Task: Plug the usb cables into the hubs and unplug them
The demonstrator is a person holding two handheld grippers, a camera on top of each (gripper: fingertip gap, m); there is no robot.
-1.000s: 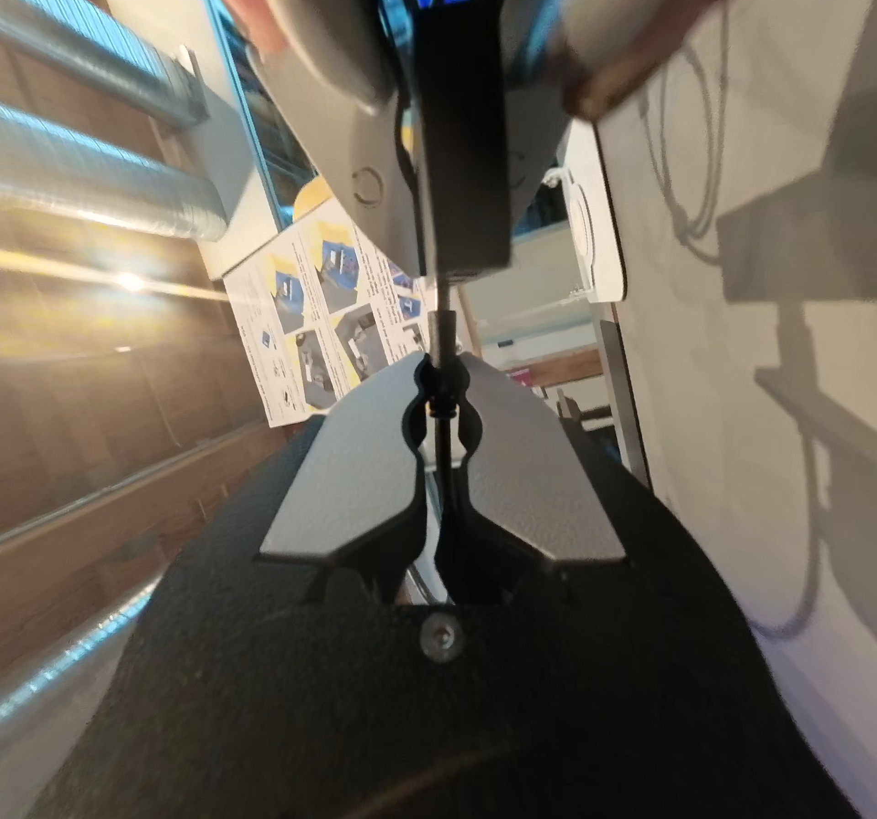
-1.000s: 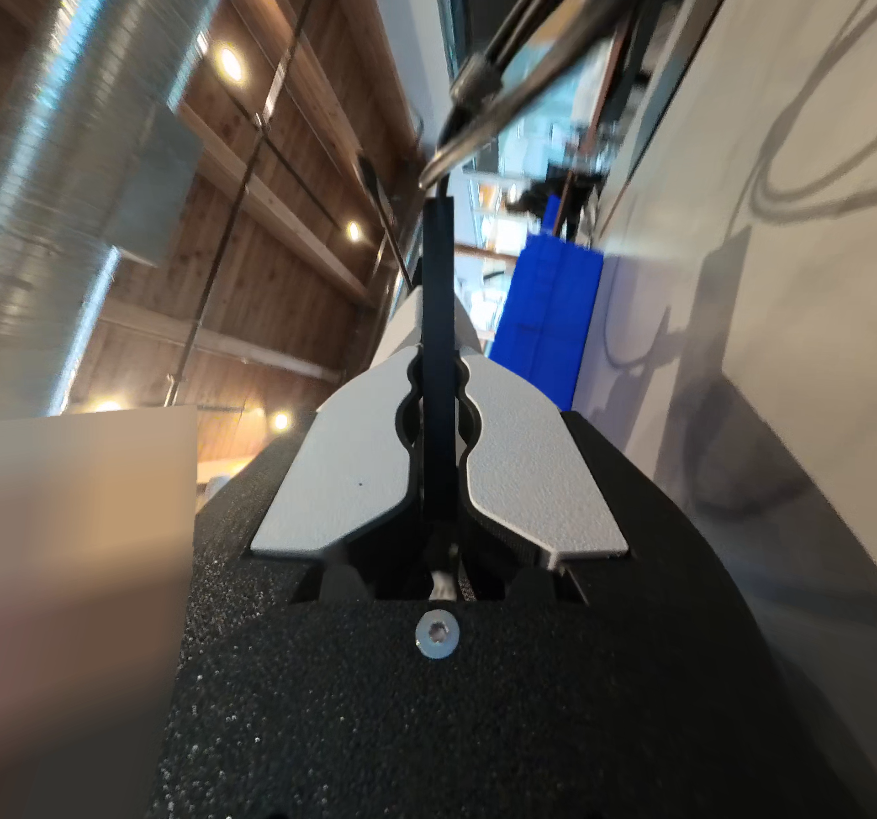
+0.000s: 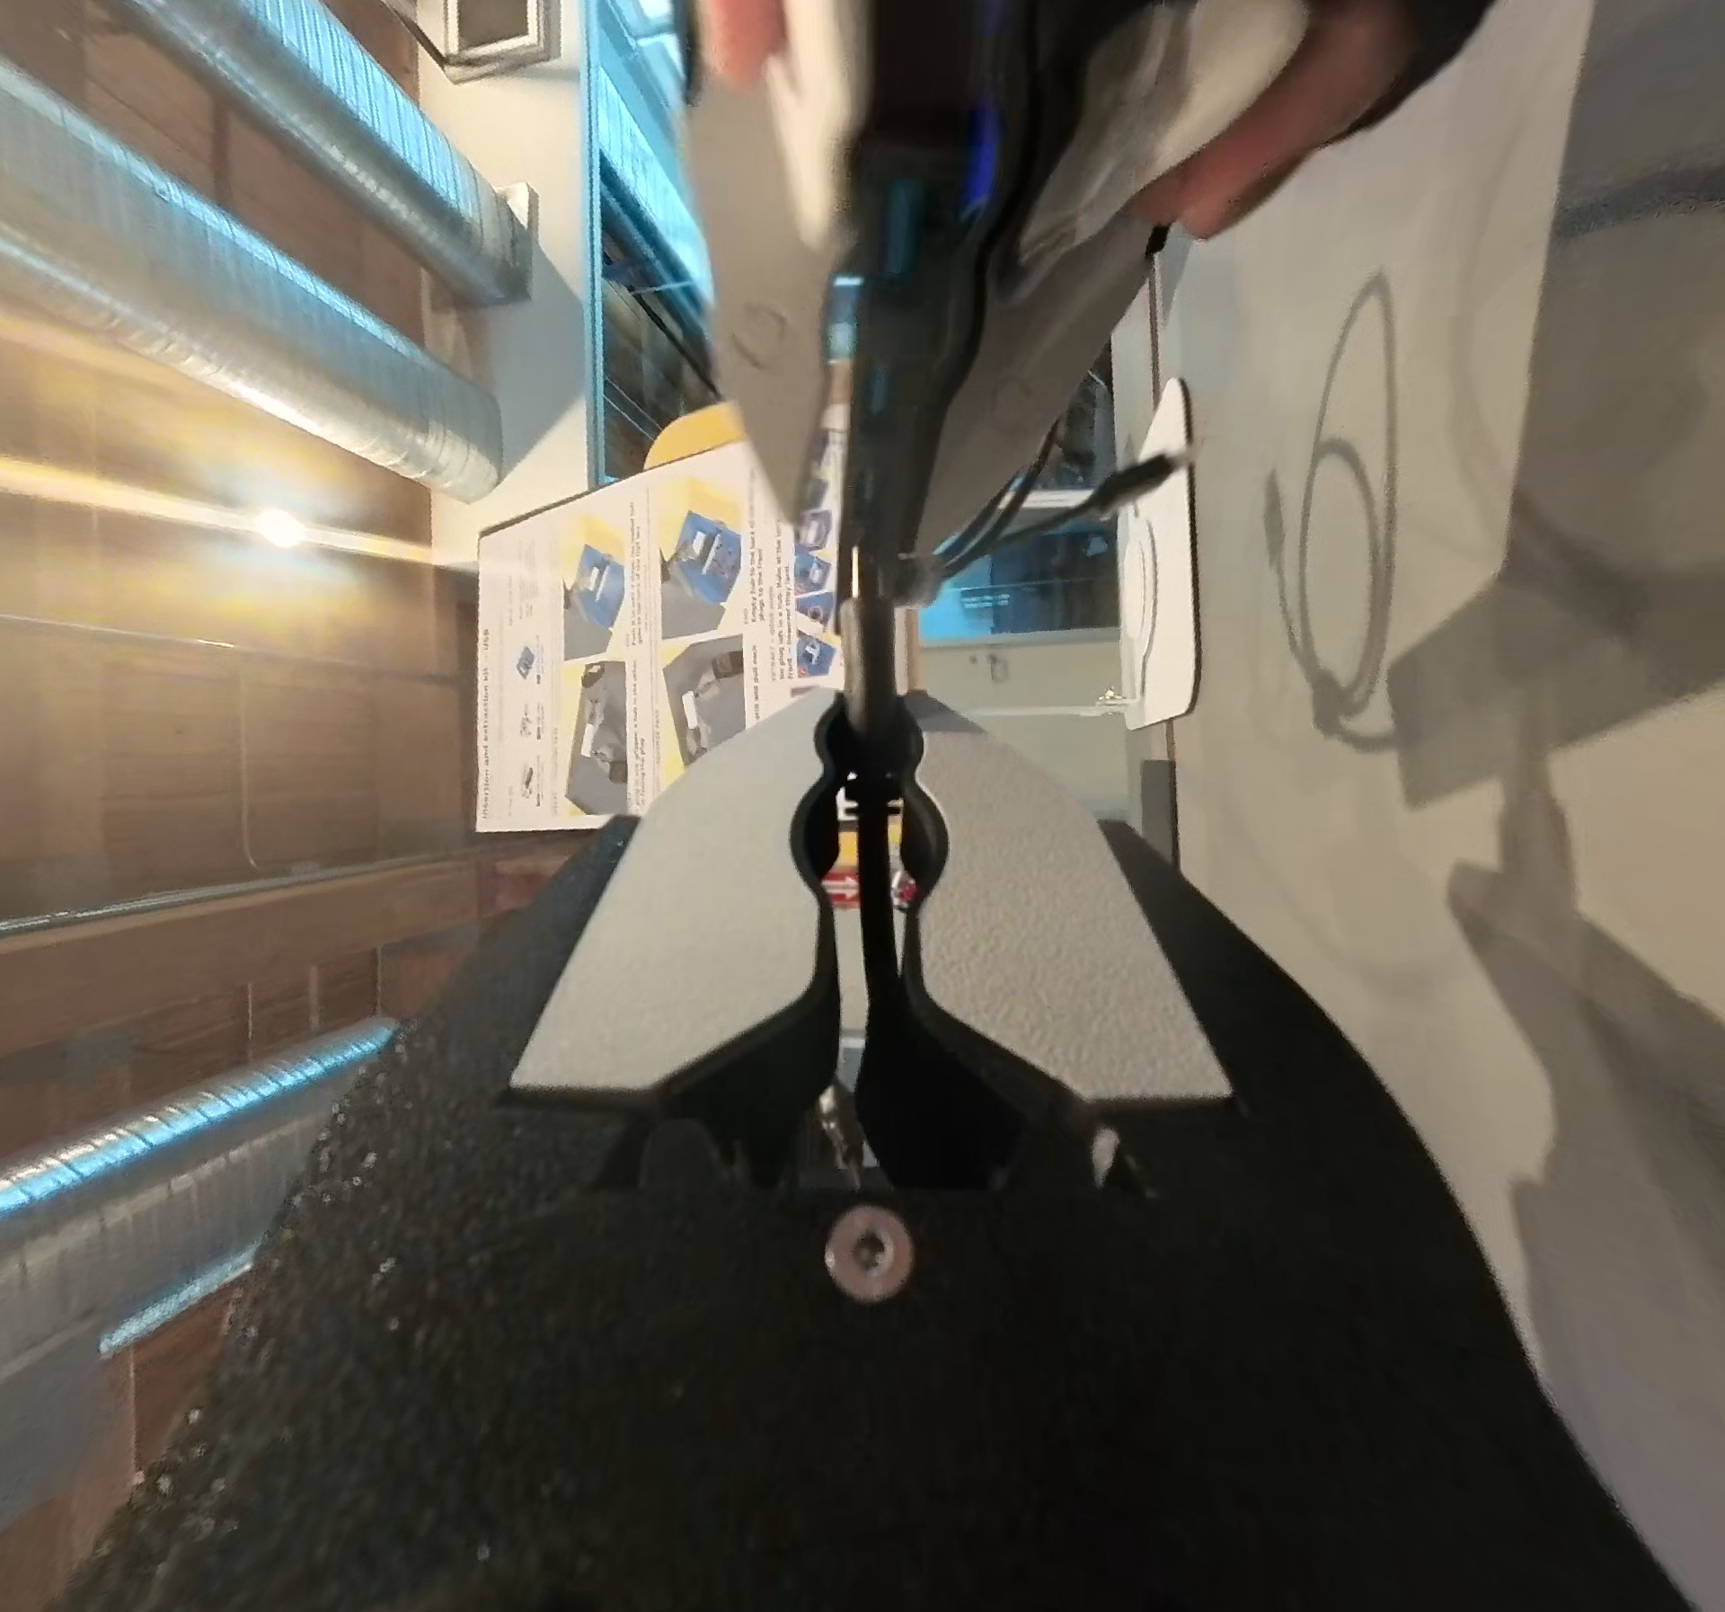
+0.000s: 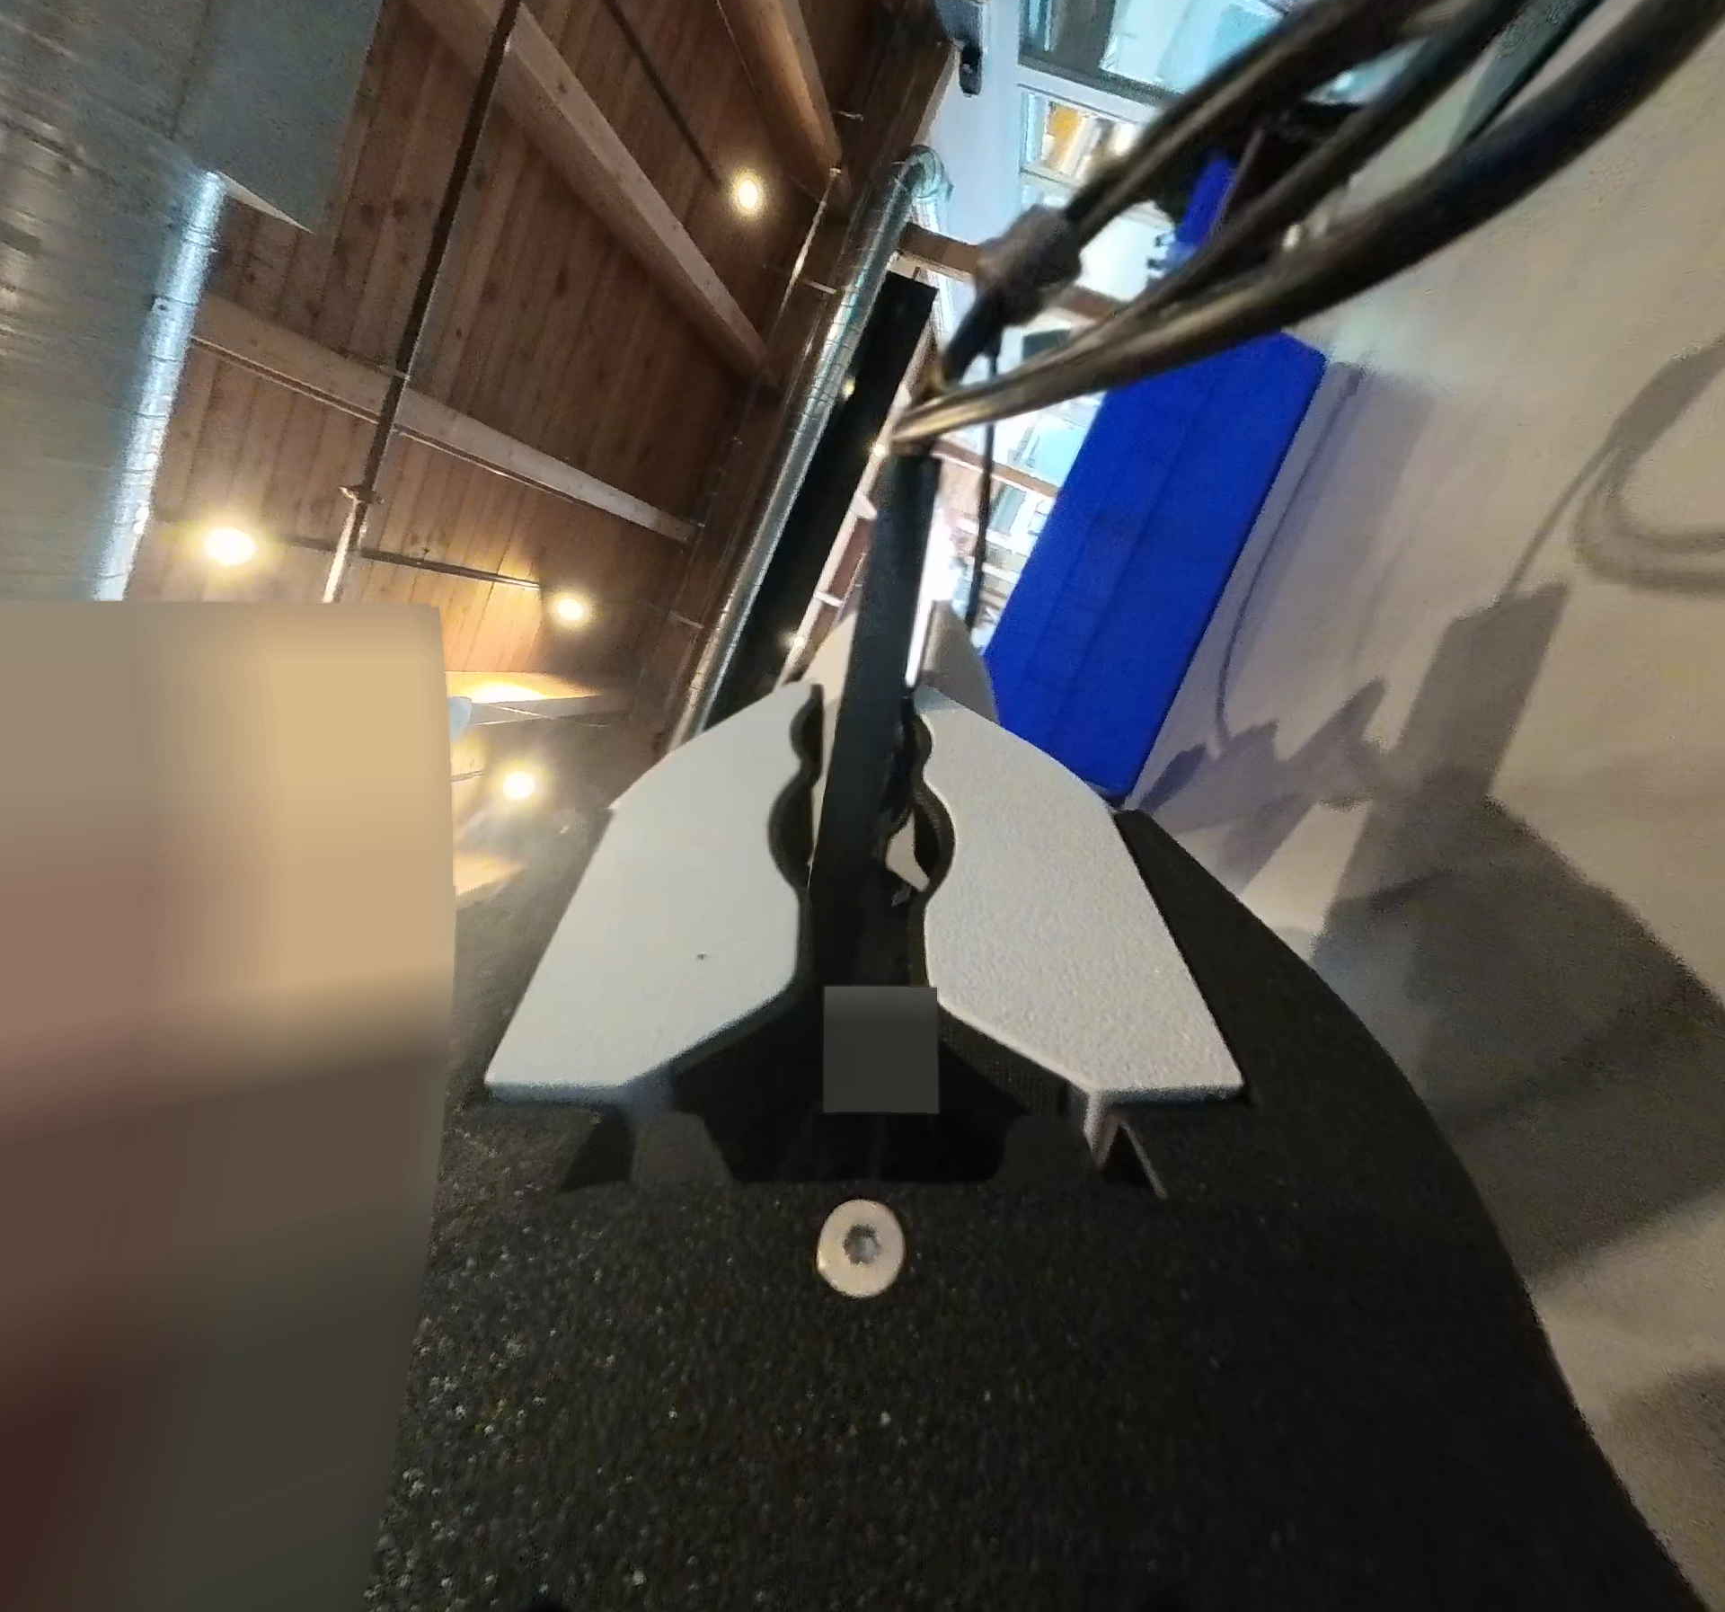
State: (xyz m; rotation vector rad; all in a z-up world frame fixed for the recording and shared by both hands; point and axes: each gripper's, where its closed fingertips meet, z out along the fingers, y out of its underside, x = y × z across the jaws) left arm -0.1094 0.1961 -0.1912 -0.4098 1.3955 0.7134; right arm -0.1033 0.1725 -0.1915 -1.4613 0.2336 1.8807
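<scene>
My left claw (image 3: 873, 722) is clamped on a thin black usb cable (image 3: 876, 662), its plug end caught between my grey fingertips (image 3: 737, 830) and the cord trailing back toward me through the notch. A second ago the black hub (image 3: 901, 195) faced me squarely just beyond the plug, a clean dark block; now it is tilted and blurred, higher in the left wrist view, with blue-lit ports showing along its edge and the plug's tip just short of it, apart as far as I can tell. The right gripper (image 3: 952, 298) holds that hub from the far side, a hand (image 3: 1251, 120) wrapped around its grey shell. From my right claw (image 4: 863, 727), pressed shut on the hub (image 4: 882, 634), the slim black body now leans to the right where it stood upright before, and the bundle of black cables (image 4: 1213, 195) sweeps off its far end to the upper right. The grey table (image 3: 1493, 540) lies on the right, a white pad (image 3: 1167, 559) at its far edge and a blue box (image 4: 1157, 578) beyond. A printed instruction sheet (image 3: 597, 662) with small photos stands on the far left; it carries writing that I leave unread. I see no brand marks on the hub or cable.
</scene>
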